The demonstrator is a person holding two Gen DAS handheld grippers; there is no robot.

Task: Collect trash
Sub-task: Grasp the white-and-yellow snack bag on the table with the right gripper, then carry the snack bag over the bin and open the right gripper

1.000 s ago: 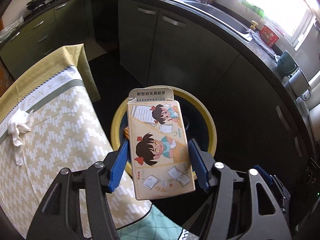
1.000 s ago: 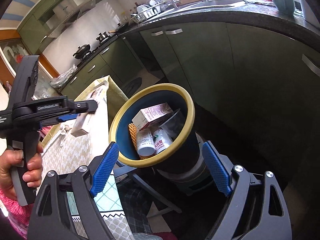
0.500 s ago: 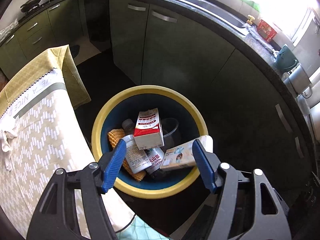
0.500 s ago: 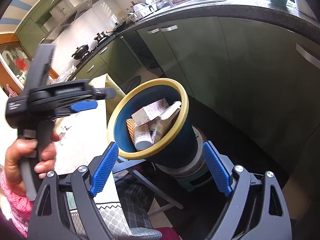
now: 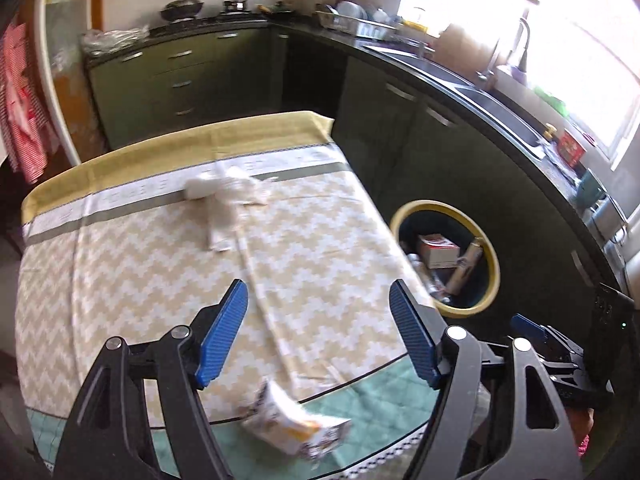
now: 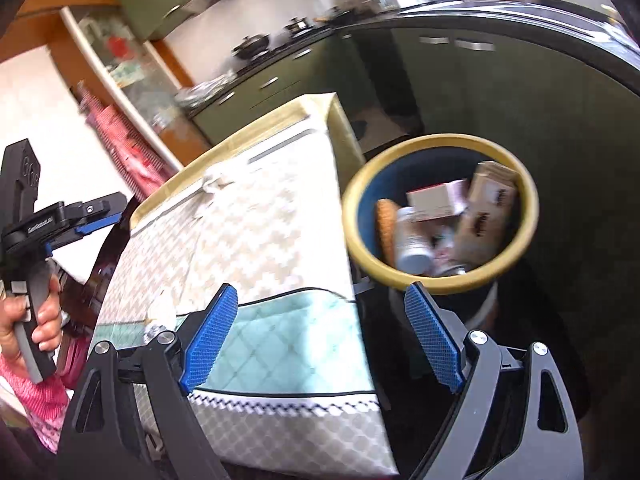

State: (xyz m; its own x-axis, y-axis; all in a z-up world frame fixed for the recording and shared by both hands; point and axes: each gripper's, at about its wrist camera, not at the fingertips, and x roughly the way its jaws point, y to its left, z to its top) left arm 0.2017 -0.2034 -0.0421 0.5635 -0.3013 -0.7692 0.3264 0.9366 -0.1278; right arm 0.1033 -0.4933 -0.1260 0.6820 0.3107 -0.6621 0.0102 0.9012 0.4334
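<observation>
My left gripper [image 5: 316, 286] hangs over the zigzag-patterned table [image 5: 140, 260], its jaws opening with nothing between them. A crumpled white tissue [image 5: 224, 192] lies toward the table's far end. A crumpled printed packet [image 5: 296, 428] lies blurred at the near edge, below the fingers. The yellow-rimmed blue bin [image 5: 460, 314] stands on the floor right of the table and holds a red-and-white carton [image 5: 438, 250] and other trash. My right gripper [image 6: 320, 288] is open and empty at the table's corner, beside the bin [image 6: 440, 141]. A tan box [image 6: 488, 208] leans inside it.
Dark green cabinets [image 5: 420, 140] under a black counter with a sink [image 5: 460, 80] curve round the right and back. Pots sit on the stove [image 5: 182, 6]. A red checked cloth [image 5: 24, 120] hangs at left. A hand [image 6: 40, 320] holds the left gripper's handle.
The left gripper let go of the cartoon box, which dropped into the bin. It then swung left from over the bin to over the table. The right gripper turned left toward the table corner.
</observation>
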